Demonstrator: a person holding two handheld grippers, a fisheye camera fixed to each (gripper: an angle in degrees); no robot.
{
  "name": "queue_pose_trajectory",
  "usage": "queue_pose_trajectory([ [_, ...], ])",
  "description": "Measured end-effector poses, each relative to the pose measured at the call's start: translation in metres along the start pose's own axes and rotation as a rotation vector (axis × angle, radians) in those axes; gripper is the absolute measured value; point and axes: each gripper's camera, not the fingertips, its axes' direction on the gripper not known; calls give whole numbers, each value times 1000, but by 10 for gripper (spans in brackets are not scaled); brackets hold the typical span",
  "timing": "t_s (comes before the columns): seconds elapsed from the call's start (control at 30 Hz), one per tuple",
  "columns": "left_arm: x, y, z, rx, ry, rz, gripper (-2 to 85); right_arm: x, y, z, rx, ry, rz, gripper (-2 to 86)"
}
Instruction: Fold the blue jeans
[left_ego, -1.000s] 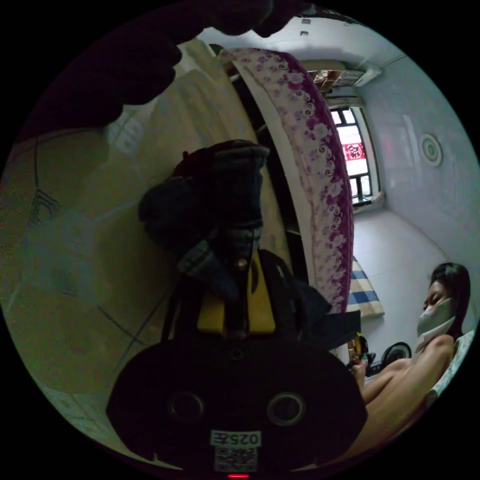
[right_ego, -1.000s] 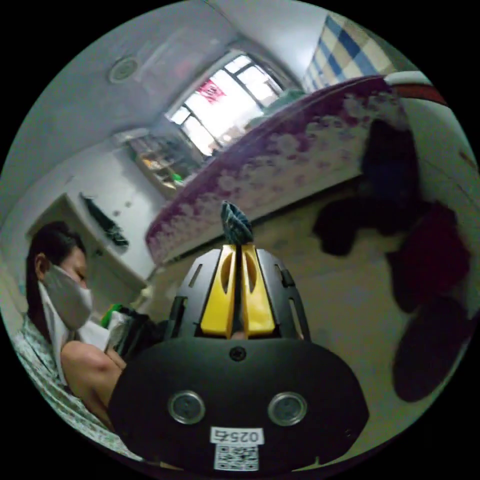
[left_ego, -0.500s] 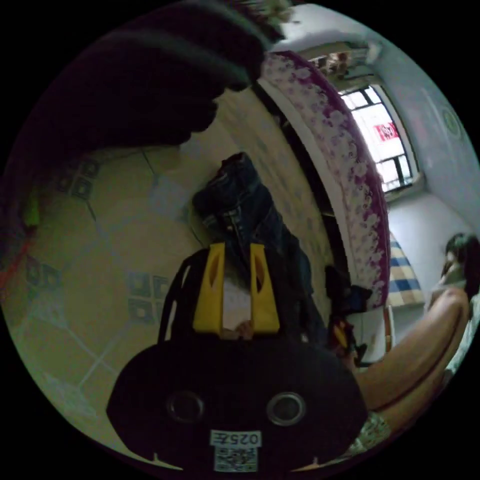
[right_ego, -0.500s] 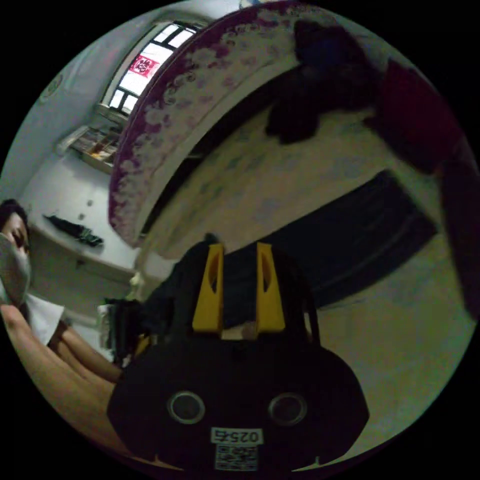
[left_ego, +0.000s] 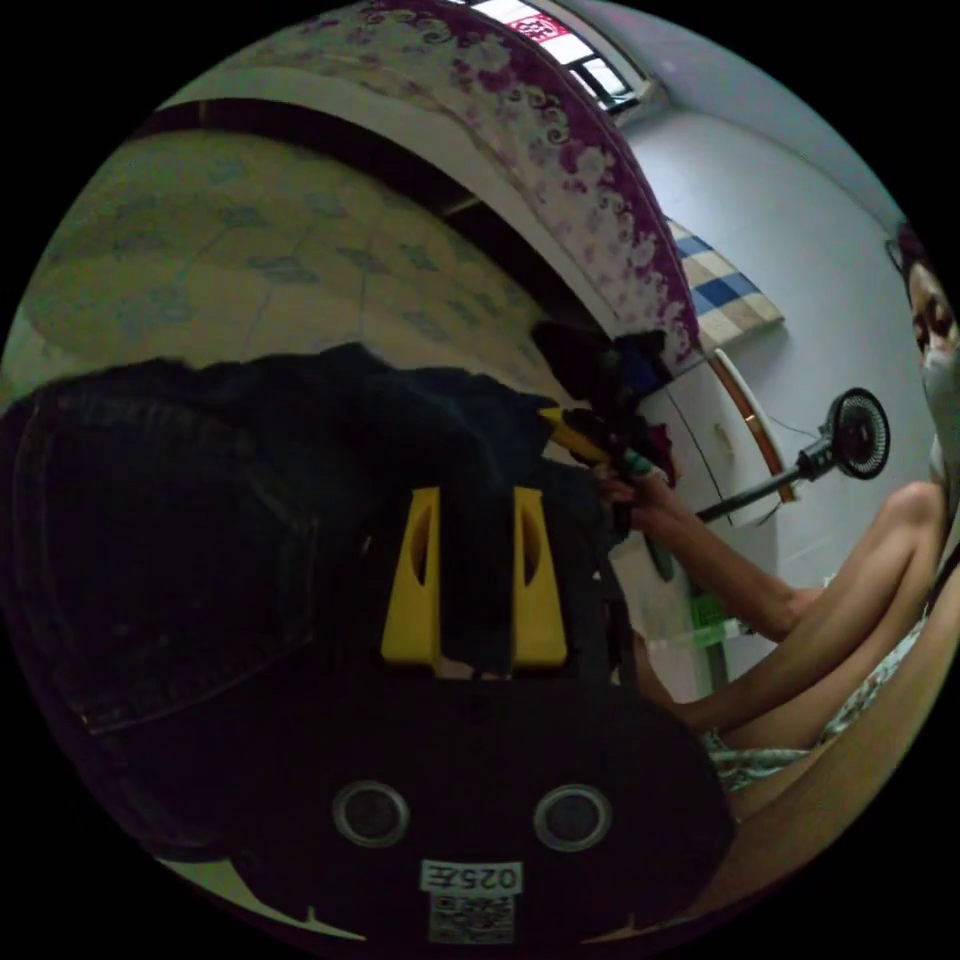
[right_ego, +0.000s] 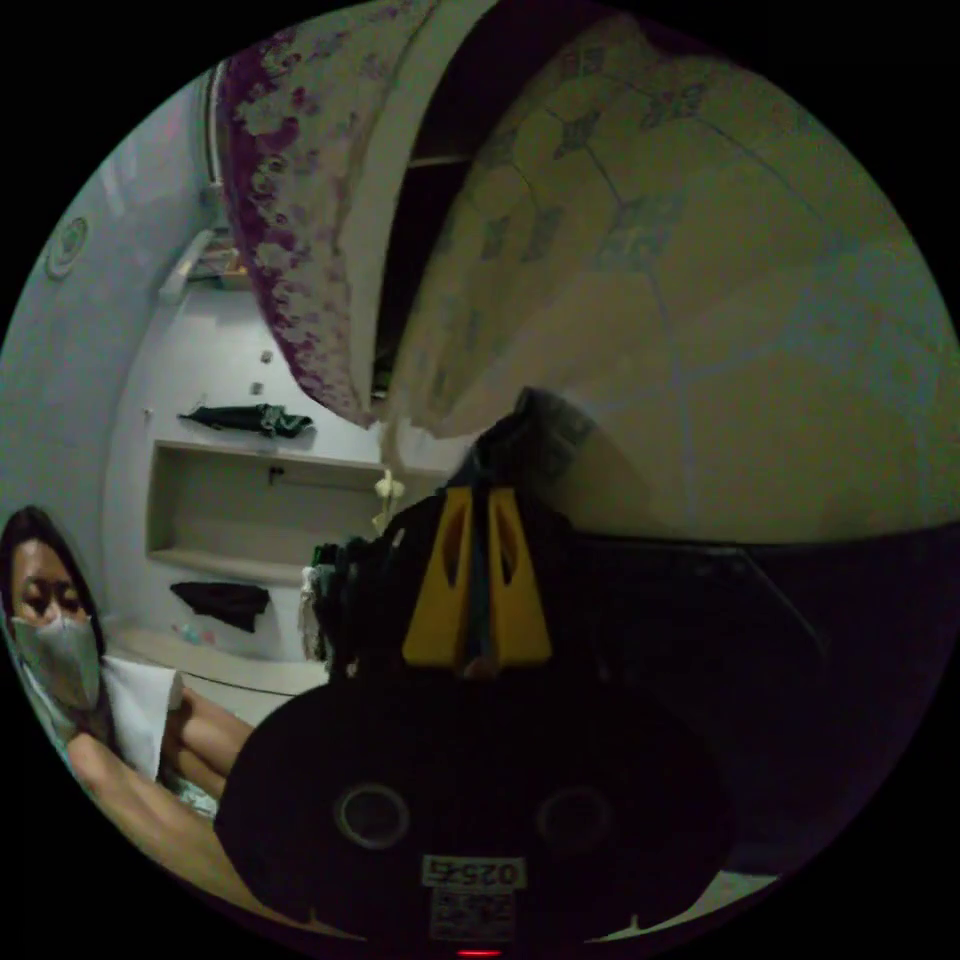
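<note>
Now I have my left gripper (left_ego: 474, 500) low over the dark blue denim jeans (left_ego: 180, 540), its yellow jaws parted with dark cloth lying between them, not pinched. The jeans spread flat on the pale patterned tile floor (left_ego: 250, 260), a stitched back pocket showing on the view's left side, their ragged upper edge ending short of the open tiles that run to the bed with the purple floral cover (left_ego: 560, 130). In this left gripper view the right gripper (left_ego: 580, 435) appears as a yellow tip at the jeans' far edge, held by a person's hand (left_ego: 635, 490), with a black standing fan (left_ego: 850, 430) near the white wall.

My right gripper (right_ego: 478, 500) has its jaws pressed together on a bunched fold of denim (right_ego: 530, 430) that stands up past the tips. The right gripper view shows more jeans (right_ego: 760, 640) lying dark and flat on the floor (right_ego: 700, 280), plus a wall shelf (right_ego: 250, 480) beyond the bed (right_ego: 280, 200).
</note>
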Motion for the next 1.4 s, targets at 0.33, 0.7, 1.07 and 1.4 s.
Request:
queue_pose_trajectory([
  [0.33, 81, -77, 21, 84, 193, 230, 54, -69, 61, -247, 381, 737, -128, 29],
  [0.7, 14, -44, -32, 179, -345, -100, 114, -44, 176, -203, 534, 522, -121, 165],
  [1.07, -81, 85, -131, 529, -475, -751, 132, -130, 208, 32, -392, 688, -787, 137],
  [1.4, -98, 82, -69, 454, -455, -739, 62, -92, 201, -59, -134, 706, -326, 118],
])
